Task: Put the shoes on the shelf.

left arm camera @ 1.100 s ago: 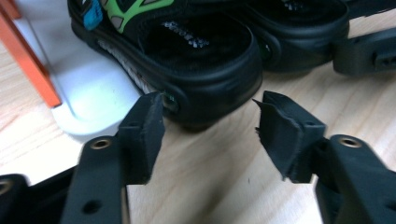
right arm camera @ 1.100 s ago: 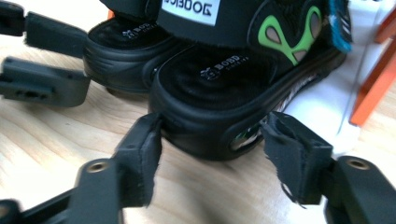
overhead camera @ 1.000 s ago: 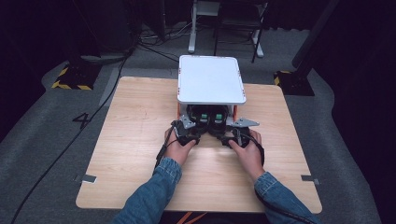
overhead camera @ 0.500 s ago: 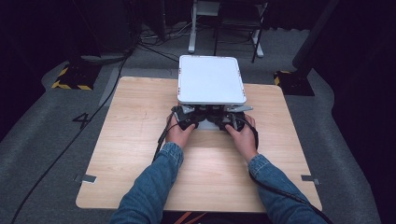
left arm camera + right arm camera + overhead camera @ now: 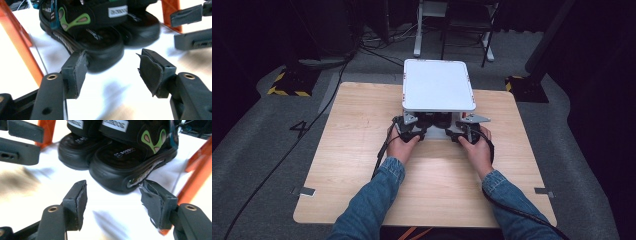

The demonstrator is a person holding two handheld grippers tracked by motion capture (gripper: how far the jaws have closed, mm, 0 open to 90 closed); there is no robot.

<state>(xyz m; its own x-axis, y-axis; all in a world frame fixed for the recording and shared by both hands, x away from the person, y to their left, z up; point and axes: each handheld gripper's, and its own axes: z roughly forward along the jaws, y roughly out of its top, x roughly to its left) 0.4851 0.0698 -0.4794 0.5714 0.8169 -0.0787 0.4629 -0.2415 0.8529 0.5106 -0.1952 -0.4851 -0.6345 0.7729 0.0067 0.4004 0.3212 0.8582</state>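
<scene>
Under the white shelf [image 5: 438, 85], left gripper [image 5: 113, 71] jaws just reopened, empty beside black sandals [image 5: 100, 37], right gripper [image 5: 113, 200] open, hands drawn back.

Drawn back toward the table's near edge from under the white shelf [image 5: 438, 85]: both hands. Just opening, left gripper [image 5: 113, 68], clear of the sandals [image 5: 100, 35].
</scene>
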